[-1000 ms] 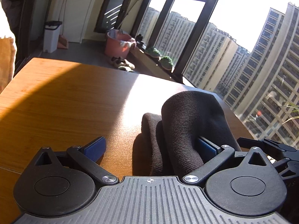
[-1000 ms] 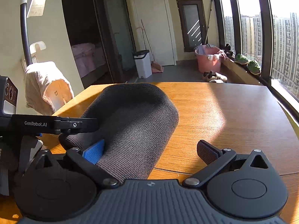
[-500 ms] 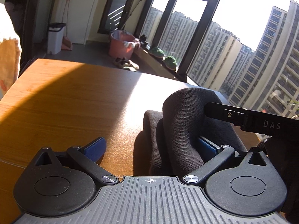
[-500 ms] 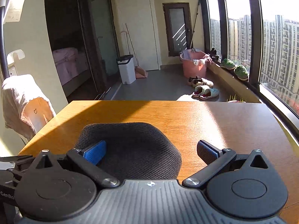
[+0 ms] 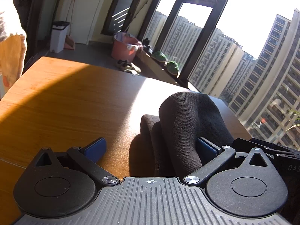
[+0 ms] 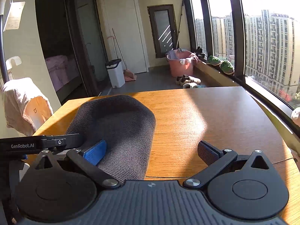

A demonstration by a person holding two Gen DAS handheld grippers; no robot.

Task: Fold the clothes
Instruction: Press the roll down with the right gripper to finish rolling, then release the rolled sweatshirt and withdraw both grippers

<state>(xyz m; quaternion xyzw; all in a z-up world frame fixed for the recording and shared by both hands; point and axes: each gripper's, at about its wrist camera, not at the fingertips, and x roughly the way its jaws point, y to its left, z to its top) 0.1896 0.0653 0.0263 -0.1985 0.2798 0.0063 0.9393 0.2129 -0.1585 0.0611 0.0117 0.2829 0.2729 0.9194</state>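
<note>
A dark knit garment [image 5: 187, 121] lies humped on the wooden table [image 5: 75, 103], bunched into thick folds. My left gripper [image 5: 150, 148] is open; the garment drapes over its right finger, and its left pad [image 5: 95, 148] is bare above the wood. In the right wrist view the garment [image 6: 116, 123] rises as a rounded grey mound. My right gripper [image 6: 151, 151] is open too, its left blue pad [image 6: 95, 151] pressed against the cloth and its right pad [image 6: 208, 151] free. The two grippers sit side by side, the left one's arm [image 6: 37, 144] touching the garment's edge.
A chair with a pale towel [image 6: 22, 105] stands off the table's left side. Beyond the far edge are a white bin [image 6: 116, 73], a pink bucket [image 6: 180, 63] and slippers on the floor. Large windows run along the right, close to the table edge [image 6: 262, 101].
My right gripper swung up across the top of the garment, then came back down beside the left one. The hump of cloth kept nearly the same shape. Both grippers stayed open.
</note>
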